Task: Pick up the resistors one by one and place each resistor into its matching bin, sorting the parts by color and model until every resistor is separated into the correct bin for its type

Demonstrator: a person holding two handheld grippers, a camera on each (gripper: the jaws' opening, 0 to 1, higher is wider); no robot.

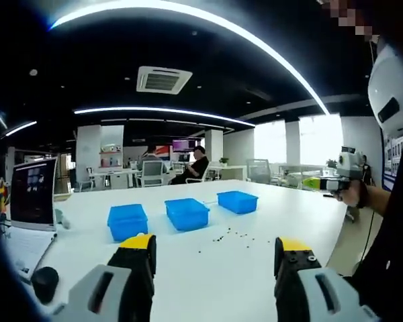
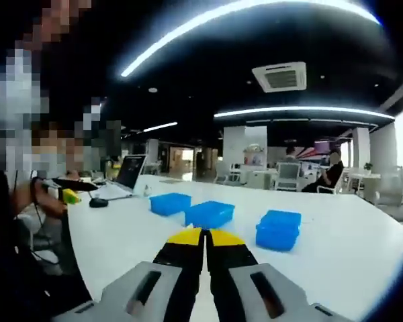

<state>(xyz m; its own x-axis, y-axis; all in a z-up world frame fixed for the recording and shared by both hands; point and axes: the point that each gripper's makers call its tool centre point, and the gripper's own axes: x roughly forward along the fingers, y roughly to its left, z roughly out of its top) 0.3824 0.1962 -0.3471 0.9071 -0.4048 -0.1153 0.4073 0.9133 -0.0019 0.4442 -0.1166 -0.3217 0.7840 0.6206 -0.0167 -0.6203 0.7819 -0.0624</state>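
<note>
Left gripper view: the left gripper (image 1: 215,251) stands with its yellow-tipped fingers (image 1: 140,243) wide apart and holds nothing. It hangs above the white tabletop (image 1: 289,208), well back from the work. Three blue bins (image 1: 187,213) sit in a row at about 12 o'clock from the fingers, apart from one another. The resistors (image 1: 230,235) lie loose as small dark specks on the tabletop, just in front of the middle bin and the bin at 1 o'clock; their colours and models are too small to tell. A laptop (image 1: 32,193) stands at 9 o'clock, with a dark round object (image 1: 45,282) beside it at 8 o'clock. The right gripper (image 1: 346,173) shows at 3 o'clock, held in the person's hand (image 1: 354,193) clear of the tabletop.

Right gripper view: the right gripper (image 2: 205,236) has its fingers (image 2: 185,236) pressed together with nothing visible between them. The same three bins lie ahead at 12 o'clock.

Assessment: sorting has not visibly begun; whether any bin holds parts cannot be told. The resistors are judged very light, small and rigid in the body with thin bendable leads, liable to skid or flick away on the smooth tabletop. Recommended hold is across the body, one piece at a time, with a narrow opening and a gentle close from straight above.
</note>
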